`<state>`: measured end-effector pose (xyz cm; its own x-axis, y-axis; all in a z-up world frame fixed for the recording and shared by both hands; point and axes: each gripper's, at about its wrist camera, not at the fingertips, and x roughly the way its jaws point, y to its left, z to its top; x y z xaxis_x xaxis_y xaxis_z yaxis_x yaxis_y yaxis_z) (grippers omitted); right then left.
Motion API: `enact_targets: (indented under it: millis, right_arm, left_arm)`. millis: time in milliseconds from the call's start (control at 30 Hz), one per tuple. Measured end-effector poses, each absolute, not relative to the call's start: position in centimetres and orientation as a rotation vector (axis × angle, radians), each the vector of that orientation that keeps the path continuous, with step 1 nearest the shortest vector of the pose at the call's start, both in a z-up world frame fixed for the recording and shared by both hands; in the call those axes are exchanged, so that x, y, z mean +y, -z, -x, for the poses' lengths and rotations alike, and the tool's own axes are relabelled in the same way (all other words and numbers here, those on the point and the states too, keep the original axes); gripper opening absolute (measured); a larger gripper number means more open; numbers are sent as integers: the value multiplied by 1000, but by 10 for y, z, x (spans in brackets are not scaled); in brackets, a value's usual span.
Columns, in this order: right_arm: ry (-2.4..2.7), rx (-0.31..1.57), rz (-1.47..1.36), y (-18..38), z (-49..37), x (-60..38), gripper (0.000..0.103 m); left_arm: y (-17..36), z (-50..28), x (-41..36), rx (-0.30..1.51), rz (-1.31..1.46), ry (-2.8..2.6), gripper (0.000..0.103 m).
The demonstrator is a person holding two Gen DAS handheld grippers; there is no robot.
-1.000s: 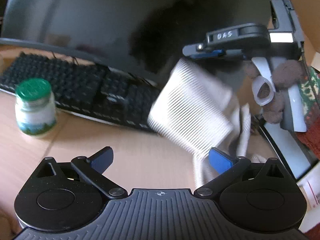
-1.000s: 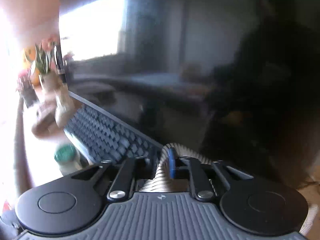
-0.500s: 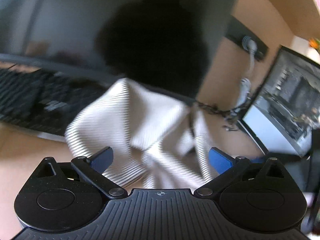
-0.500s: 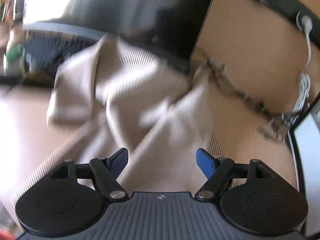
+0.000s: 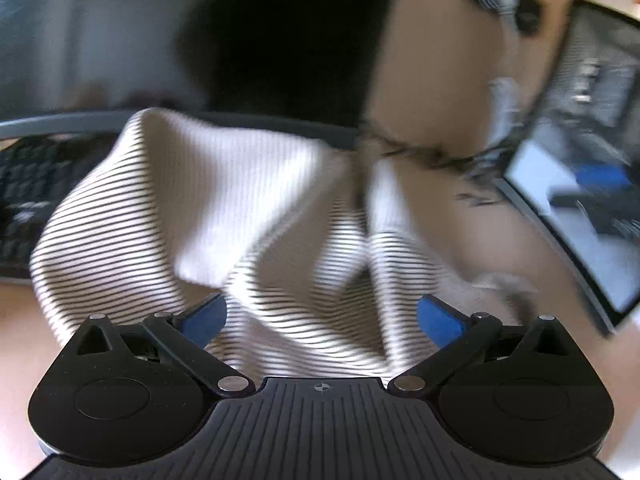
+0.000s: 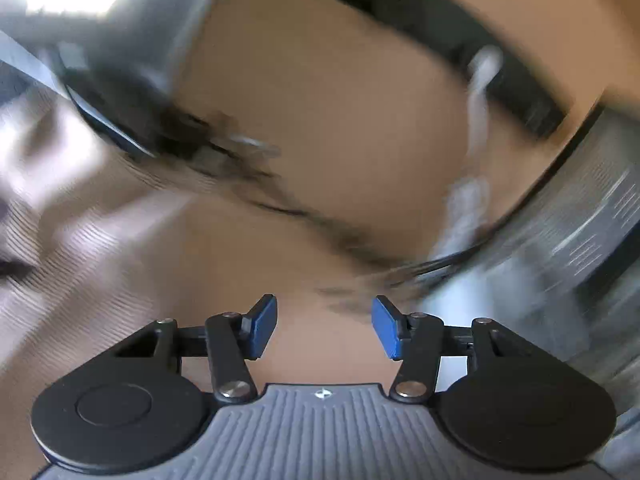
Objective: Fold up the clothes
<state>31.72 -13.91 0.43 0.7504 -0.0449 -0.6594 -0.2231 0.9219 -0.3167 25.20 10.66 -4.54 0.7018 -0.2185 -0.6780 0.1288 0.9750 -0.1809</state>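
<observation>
Crumpled white, dark-striped knit garment point(image 5: 240, 208) on tan wooden desk point(image 6: 340, 120), against black keyboard point(image 5: 24, 184). Left gripper point(image 5: 322, 316) spread wide, empty, over it. Right gripper point(image 6: 324, 326) parted, empty, beside it.

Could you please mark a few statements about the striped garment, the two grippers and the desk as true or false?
1. The left gripper is open, gripping nothing. True.
2. The right gripper is shut on the striped garment. False: it is open, over bare desk.
3. The garment is folded flat. False: it lies crumpled.
4. A keyboard lies left of the garment. True.
5. A monitor stands at the right. True.
</observation>
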Motion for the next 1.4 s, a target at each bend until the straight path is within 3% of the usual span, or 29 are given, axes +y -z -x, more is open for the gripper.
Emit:
enact_targets:
  millis: [100, 233, 333, 367, 433, 500, 600, 900, 967, 1033, 1067, 1200, 1400]
  right_arm:
    - [-256, 805, 305, 18, -297, -98, 56]
    - [-374, 879, 346, 56, -267, -45, 70]
    - [-385, 862, 474, 65, -253, -32, 68]
    - [-388, 846, 517, 65, -250, -34, 63]
    - [-394, 812, 601, 63, -245, -36, 28]
    - [-400, 777, 685, 61, -240, -39, 12]
    - [-335, 691, 836, 47, -241, -56, 10]
    - [-106, 671, 610, 7, -297, -123, 10]
    - [-66, 670, 538, -1, -308, -136, 19]
    - [-26, 668, 466, -8, -320, -150, 43]
    - [-6, 667, 430, -12, -326, -156, 46]
    - [-112, 725, 208, 10, -332, -140, 46]
    - [-236, 817, 173, 70, -354, -117, 47]
  left_arm:
    - [38, -254, 110, 775, 86, 137, 103]
    - [28, -253, 117, 767, 59, 98, 103]
    - [25, -250, 126, 765, 96, 97, 103]
    - [23, -249, 129, 764, 108, 97, 103]
    - [23, -249, 133, 769, 123, 93, 103]
    - [26, -248, 138, 779, 144, 89, 103]
    - [28, -243, 145, 785, 166, 97, 103]
    - [27, -248, 134, 746, 162, 180, 103]
    - [27, -250, 132, 738, 161, 198, 103]
    - [28, -256, 122, 737, 143, 237, 103]
    - [30, -260, 116, 739, 131, 258, 103]
    - [35, -279, 97, 758, 96, 311, 103]
    - [48, -314, 86, 830, 91, 317, 103]
